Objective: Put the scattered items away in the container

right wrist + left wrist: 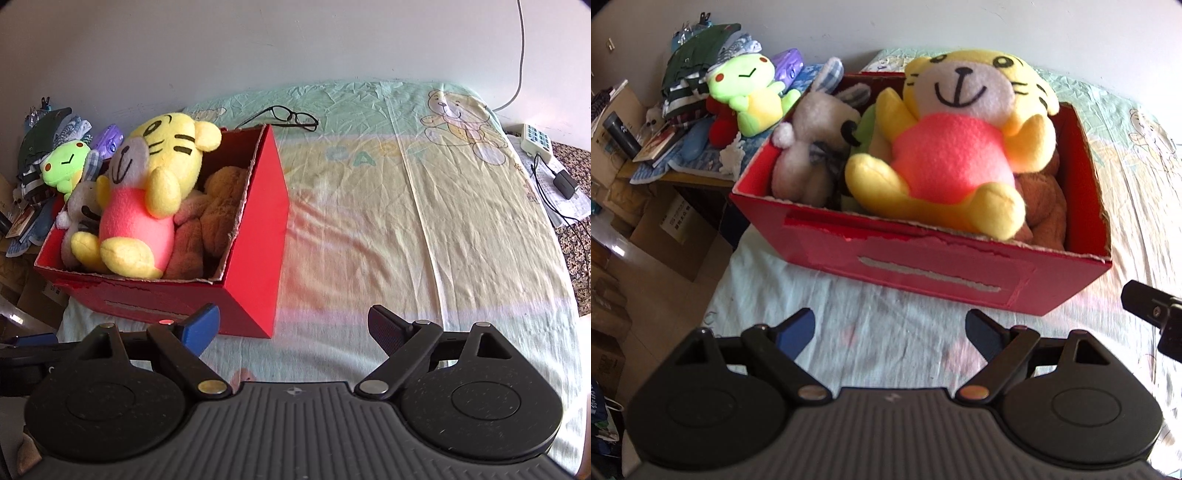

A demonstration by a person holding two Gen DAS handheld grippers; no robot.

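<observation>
The red box (pixel 923 273) sits on the bed sheet (pixel 406 221) just ahead of both pairs of fingers, its long side running across the left gripper's (pixel 890 334) line of sight. Straight beyond the left fingers lies the box's front wall; for the right gripper (pixel 293 326) the box lies ahead and off to the left-finger side, its near corner close above the blue pad (pixel 201 332). The yellow tiger plush (pixel 956 147) lies on top of the pile inside, with a grey rabbit plush (pixel 812 147) on one side and a brown plush (pixel 1045 206) on the other. No toy shows loose on the sheet; only a pair of glasses (pixel 291 116) lies far beyond the right fingers, past the box.

Both grippers stand spread wide and hold nothing — bare sheet shows between each pair of pads. Each hand tilts steeply downward toward the sheet in front of the box, side by side, the left squarer to it.

The tidying looks essentially finished; a green frog plush (pixel 753 96) sits on a cluttered side table (pixel 683 173) beyond the box.
</observation>
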